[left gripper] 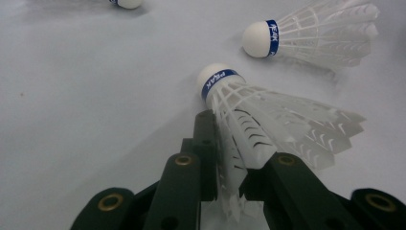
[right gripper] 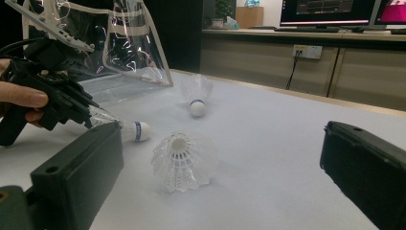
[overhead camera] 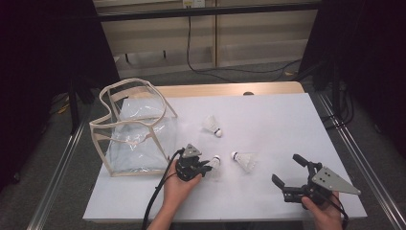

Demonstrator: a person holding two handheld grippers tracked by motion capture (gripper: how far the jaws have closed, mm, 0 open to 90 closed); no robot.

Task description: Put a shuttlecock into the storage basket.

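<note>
Three white shuttlecocks with blue bands lie on the white table top point(overhead camera: 277, 115). My left gripper point(overhead camera: 205, 167) point(left gripper: 239, 158) is shut on the feather skirt of one shuttlecock point(overhead camera: 215, 163) point(left gripper: 225, 86), whose cork points away from the hand. A second shuttlecock point(overhead camera: 244, 161) point(left gripper: 311, 36) point(right gripper: 182, 160) rests just to the right of it. The third shuttlecock point(overhead camera: 212, 125) point(right gripper: 195, 98) lies farther back. My right gripper point(overhead camera: 286, 168) point(right gripper: 220, 134) hovers open near the front right edge, nothing between its jaws, facing the second shuttlecock.
A clear plastic bag with beige trim point(overhead camera: 134, 127) point(right gripper: 119, 43) stands open at the table's left side, close behind the left hand. Metal rails run along both sides of the table. Bare surface stretches across the right and back.
</note>
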